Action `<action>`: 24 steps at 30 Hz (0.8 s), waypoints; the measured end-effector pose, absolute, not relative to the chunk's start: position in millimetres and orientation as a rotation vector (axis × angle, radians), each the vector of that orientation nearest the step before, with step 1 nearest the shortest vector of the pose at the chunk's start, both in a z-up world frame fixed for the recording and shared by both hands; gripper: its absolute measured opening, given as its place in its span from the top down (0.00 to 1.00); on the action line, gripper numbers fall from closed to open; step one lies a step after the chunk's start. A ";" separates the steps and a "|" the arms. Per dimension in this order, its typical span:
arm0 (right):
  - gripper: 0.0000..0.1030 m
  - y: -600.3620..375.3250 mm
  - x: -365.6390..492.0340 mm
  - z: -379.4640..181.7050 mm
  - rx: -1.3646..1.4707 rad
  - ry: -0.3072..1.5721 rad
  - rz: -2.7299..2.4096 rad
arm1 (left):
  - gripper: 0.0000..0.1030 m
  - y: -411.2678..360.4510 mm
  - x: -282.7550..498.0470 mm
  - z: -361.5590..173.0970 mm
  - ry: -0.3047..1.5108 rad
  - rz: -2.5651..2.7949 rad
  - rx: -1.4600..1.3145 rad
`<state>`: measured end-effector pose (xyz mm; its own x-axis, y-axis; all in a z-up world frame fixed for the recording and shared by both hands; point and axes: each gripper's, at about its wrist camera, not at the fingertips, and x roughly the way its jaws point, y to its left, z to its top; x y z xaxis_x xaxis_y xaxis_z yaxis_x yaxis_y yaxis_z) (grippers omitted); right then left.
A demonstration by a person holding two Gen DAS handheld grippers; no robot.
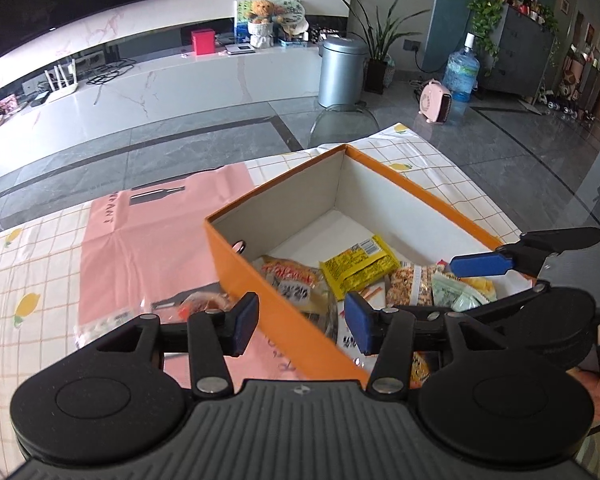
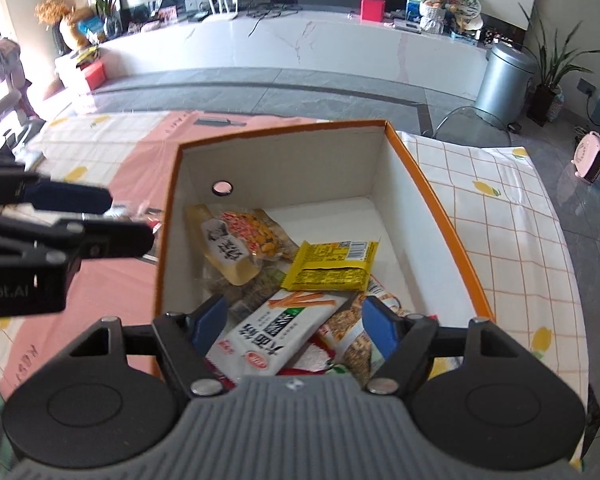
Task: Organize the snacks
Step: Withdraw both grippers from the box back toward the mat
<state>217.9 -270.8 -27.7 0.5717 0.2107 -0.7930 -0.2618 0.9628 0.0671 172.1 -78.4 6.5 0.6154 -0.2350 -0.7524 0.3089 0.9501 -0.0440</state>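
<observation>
Several snack packets already lie in the orange box. One clear packet remains on the table, beyond the left gripper fingers. Both left and right gripper fingers stand wide, empty.

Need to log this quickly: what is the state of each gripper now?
Left gripper: open, fingers hold nothing.
Right gripper: open, holds nothing, above the snacks in the orange box.

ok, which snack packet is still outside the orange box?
The clear packet with red-orange contents, lying on the pink sheet left of the orange box. All the other packets, like the yellow one, lie inside.
</observation>
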 end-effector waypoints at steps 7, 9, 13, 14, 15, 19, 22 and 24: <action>0.31 -253.3 166.0 -18.2 0.025 0.810 0.240 | 0.43 -50.7 136.1 2.1 0.831 -0.236 0.081; 0.31 -245.2 152.9 -17.1 0.047 0.783 0.229 | 0.43 -39.8 125.9 1.5 0.825 -0.218 0.076; 0.32 -227.4 131.2 -17.6 0.081 0.731 0.211 | 0.43 -20.3 112.9 -0.1 0.802 -0.178 0.065; 0.32 -221.0 127.4 -18.7 0.084 0.718 0.208 | 0.43 -14.8 109.7 -1.2 0.795 -0.172 0.059; 0.32 -215.8 123.8 -19.6 0.086 0.709 0.207 | 0.43 -10.8 108.4 -1.9 0.792 -0.168 0.054; 0.37 -192.7 111.7 -28.0 0.100 0.678 0.207 | 0.43 8.5 102.5 -5.5 0.781 -0.157 0.033; 0.38 -174.2 108.0 -39.2 0.095 0.676 0.200 | 0.43 20.1 101.4 -8.2 0.765 -0.145 0.041; 0.43 -162.2 108.4 -47.4 0.089 0.688 0.209 | 0.43 28.0 102.8 -12.4 0.766 -0.138 0.048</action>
<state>108.4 -162.2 -47.4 0.7522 0.2210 -0.6207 -0.1620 0.9752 0.1508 102.8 28.0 -12.4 0.7118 -0.1069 -0.6942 0.1419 0.9899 -0.0069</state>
